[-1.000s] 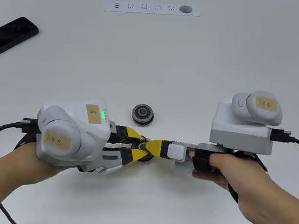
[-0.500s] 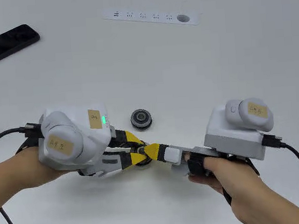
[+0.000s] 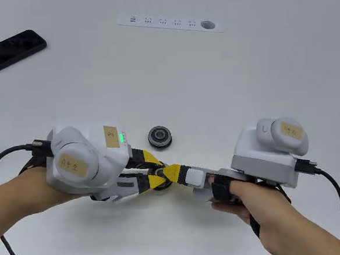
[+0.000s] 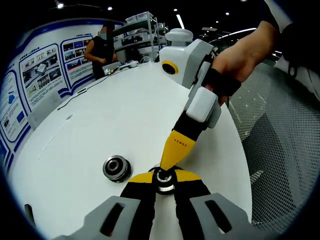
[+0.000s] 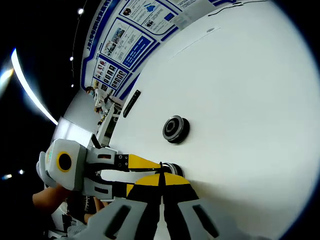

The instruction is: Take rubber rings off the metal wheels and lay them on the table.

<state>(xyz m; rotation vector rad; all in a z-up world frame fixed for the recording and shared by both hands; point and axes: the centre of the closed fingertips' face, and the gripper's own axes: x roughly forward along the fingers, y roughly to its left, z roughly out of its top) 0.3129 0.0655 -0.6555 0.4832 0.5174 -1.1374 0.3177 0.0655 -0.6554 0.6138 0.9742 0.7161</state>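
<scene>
- Rubber ring (image 4: 163, 187) removal is under way, by the look of it: the ring sits as a dark band on a metal wheel (image 5: 173, 170) caught between two hand-held grippers low over the white table (image 3: 225, 88).
- Clamped on that wheel from both sides, the left gripper (image 4: 163, 176) has its yellow jaw tips bearing on the rim and acts as the vice.
- Coming in head-on from the opposite side, the right gripper (image 5: 160, 177) shows its jaws drawn almost together, its pointed tip touching the wheel's edge just ahead of the left gripper's tips.
- Whether that tip has an edge of the ring pinched between its jaws cannot be told; the contact spot is too small and partly hidden.
- Just beyond both sets of jaw tips, off to the far side of the held wheel, a second wheel (image 3: 159, 136) lies flat on the table with its dark ring on, apart from either gripper.
- No loose ring lies on the table near the grippers, so the job looks to be at an early stage.
- Next, in all likelihood, the right gripper needs a firm bite on the ring's lip and a pull away from the left gripper, which must keep the wheel from turning or slipping.
</scene>
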